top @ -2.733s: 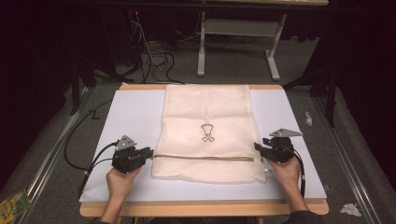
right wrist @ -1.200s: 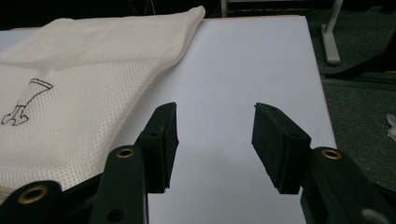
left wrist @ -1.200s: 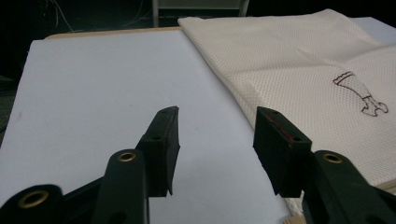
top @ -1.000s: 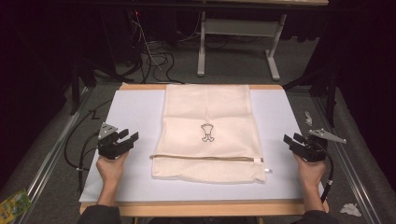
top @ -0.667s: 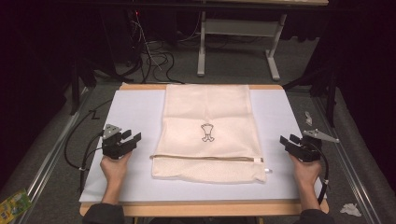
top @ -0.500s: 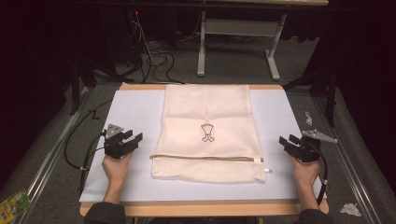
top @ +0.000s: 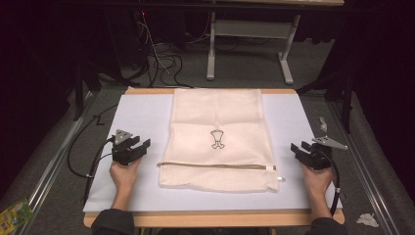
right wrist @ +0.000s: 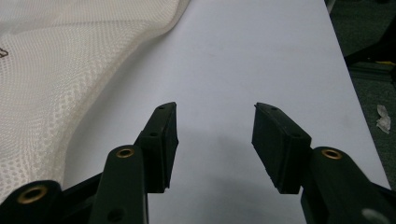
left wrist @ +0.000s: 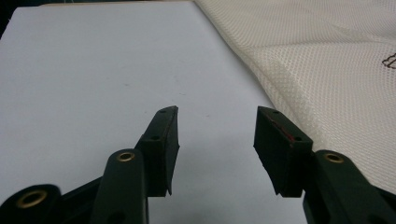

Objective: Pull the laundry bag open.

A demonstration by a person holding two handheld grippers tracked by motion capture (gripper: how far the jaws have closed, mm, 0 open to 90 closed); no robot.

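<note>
mesh bag: lying flat mid-frame, nothing gripping it now
left tool: backed off left, jaws apart, empty
right tool: pulled away right, jaws apart
meaning: smoothing looks finished

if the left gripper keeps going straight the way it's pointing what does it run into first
Probably nothing soon. The left gripper, jaws open and empty, points along the bare white sheet. The mesh bag lies off to its right, so it should pass beside it, though depth is hard to judge.
</note>
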